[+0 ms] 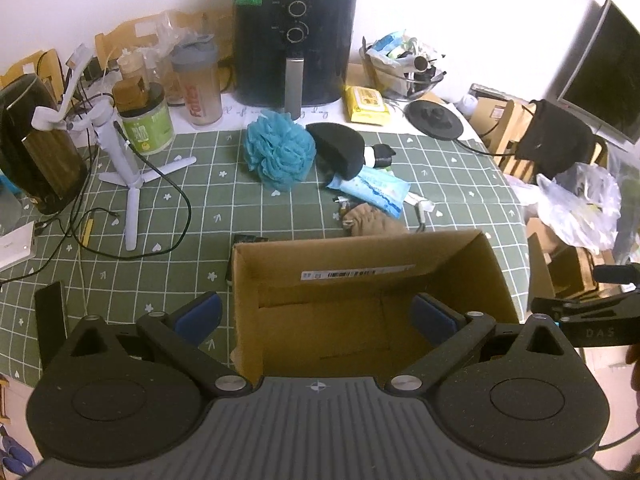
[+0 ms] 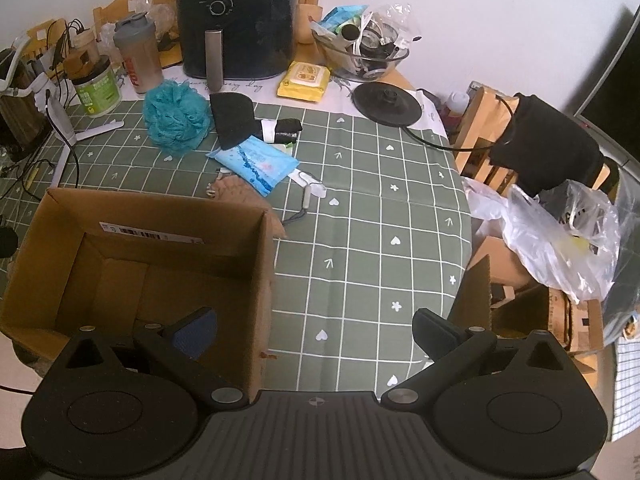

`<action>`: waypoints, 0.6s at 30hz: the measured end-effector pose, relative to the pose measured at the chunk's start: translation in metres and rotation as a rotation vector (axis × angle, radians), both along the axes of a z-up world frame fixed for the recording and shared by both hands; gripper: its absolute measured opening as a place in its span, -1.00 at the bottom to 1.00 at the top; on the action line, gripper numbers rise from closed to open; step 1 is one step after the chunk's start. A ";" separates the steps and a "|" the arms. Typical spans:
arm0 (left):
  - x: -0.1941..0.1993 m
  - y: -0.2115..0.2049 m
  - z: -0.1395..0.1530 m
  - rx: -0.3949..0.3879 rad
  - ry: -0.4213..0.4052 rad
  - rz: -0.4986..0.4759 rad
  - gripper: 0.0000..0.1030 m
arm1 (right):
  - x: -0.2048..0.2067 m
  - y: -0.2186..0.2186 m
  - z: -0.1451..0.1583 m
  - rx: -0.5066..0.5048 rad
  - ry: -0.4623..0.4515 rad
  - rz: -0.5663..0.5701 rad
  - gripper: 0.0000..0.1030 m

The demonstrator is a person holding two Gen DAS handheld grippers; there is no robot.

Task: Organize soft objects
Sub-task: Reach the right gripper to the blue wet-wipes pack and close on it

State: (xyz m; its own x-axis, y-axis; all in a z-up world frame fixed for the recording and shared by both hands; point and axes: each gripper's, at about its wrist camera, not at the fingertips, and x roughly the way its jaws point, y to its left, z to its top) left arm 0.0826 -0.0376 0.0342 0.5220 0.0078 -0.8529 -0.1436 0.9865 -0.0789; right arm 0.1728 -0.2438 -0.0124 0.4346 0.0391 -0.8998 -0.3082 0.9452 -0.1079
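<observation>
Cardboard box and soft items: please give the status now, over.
Left gripper open, empty, over cardboard box. Right gripper open, empty. Box empty; blue bath pouf and tissue pack on table behind it. Path clear.

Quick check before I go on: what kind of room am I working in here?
Most likely a home dining or kitchen table used as a catch-all. A black air fryer stands against the wall, a kettle base sits on the green checked tablecloth, and a wooden chair is pulled up at the side.
</observation>
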 end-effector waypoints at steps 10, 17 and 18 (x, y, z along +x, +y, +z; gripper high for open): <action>0.011 0.000 0.004 -0.001 0.003 0.011 1.00 | 0.014 -0.011 0.001 -0.011 -0.004 -0.028 1.00; 0.028 0.003 0.006 -0.005 0.002 -0.016 1.00 | 0.027 -0.013 0.006 -0.063 -0.019 -0.055 1.00; 0.031 0.003 0.006 -0.007 -0.001 -0.023 1.00 | 0.029 -0.013 0.007 -0.068 -0.020 -0.059 1.00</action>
